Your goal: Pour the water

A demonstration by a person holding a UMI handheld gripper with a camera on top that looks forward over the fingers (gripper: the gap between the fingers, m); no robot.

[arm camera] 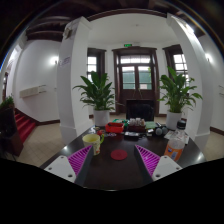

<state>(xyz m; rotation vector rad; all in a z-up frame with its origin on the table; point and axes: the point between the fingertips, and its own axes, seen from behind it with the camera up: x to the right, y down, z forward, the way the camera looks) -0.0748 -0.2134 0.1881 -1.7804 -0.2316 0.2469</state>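
My gripper (112, 160) hangs above a dark table (112, 172), fingers spread wide w/ nothing between them but bare tabletop. 2 fingers, each w/ a ribbed magenta pad (79, 159) on its inner face; outer shells look pale, hard plastic.

Table surface: dark, smooth, slight sheen. On it, ahead of the fingertips:
- 1 flat round red disc (119, 154), approx centred between the fingers, just beyond them. Could be a lid or coaster, can't tell.
- 1 yellowish cup (93, 141) ahead of the left finger, upright; cylindrical, material unclear.
- 1 clear bottle-like container (177, 145) ahead of the right finger, upright, orange-tinted lower part; looks like transparent plastic. Water level not readable.
- clutter (135, 127) at the far edge of the table: red, green, dark items, too small to count or name.

Beyond the table: 2 potted plants, left plant (98, 92) and right plant (179, 90), broad green fronds, flanking 1 dark wooden door (134, 80) w/ glass panes. White walls, 2 white square pillars. Red stairs (24, 124) off to the left.
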